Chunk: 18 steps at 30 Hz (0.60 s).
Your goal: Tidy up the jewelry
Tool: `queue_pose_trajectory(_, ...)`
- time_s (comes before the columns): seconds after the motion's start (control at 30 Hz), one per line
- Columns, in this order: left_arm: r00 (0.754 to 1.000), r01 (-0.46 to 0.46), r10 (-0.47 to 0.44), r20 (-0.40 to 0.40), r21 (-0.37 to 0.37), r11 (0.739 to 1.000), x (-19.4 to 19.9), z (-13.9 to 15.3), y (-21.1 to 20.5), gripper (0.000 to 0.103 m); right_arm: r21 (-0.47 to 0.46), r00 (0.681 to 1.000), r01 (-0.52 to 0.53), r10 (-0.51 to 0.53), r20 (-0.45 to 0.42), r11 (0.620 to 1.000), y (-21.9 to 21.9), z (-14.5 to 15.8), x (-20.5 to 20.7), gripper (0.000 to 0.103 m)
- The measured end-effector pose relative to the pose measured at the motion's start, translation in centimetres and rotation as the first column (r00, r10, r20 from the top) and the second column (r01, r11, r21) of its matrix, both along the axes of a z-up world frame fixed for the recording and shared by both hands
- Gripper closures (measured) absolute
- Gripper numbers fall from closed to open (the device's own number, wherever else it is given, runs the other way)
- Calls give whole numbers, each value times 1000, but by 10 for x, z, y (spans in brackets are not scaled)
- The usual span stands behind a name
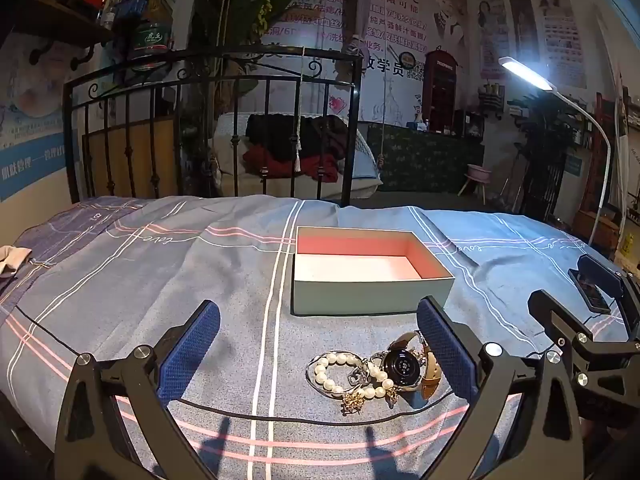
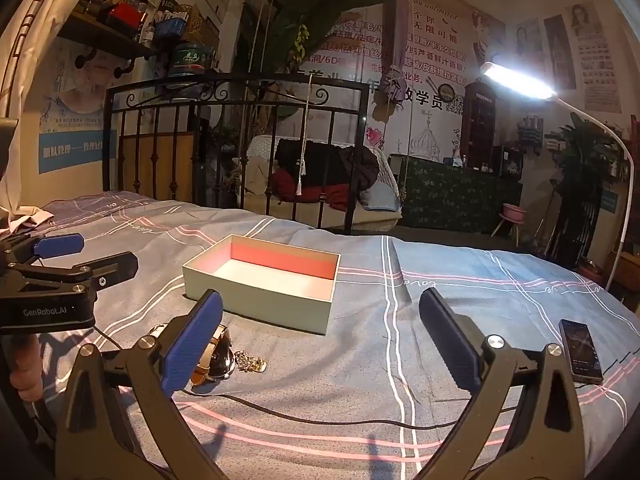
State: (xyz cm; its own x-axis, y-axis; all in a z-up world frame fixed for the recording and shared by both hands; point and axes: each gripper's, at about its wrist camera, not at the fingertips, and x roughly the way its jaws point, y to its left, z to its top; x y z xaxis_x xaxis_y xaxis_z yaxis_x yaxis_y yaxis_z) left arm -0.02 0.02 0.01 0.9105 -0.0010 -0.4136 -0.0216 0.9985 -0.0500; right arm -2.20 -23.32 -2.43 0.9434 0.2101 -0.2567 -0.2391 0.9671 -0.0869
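While our left gripper (image 1: pixel 318 344) gapes at lower centre, the jewelry pile (image 1: pixel 372 372) lies just below the empty box (image 1: pixel 372 294); we lift one piece at a time. At lower left of the right view, the pile seems tangled; our right gripper (image 2: pixel 320 326) is spread, empty.

In the right wrist view, the right claw's blue left finger (image 2: pixel 192 340) covers most of the watch (image 2: pixel 218 354), so only a bit of its strap and case shows. The pearl bracelet cannot be seen there at all. The phone (image 2: pixel 581 351) screen is too dark to read. In the left wrist view, the right claw (image 1: pixel 592 312) is cut off by the picture's edge.
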Motion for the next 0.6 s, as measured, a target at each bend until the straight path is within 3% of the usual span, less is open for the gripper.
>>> queue_pose_trajectory(0.6, 1000, 6, -6, 7, -9, 1000, -8, 8, -1, 7, 24, 1000, 2, -3, 11, 1000, -2, 2, -6, 6)
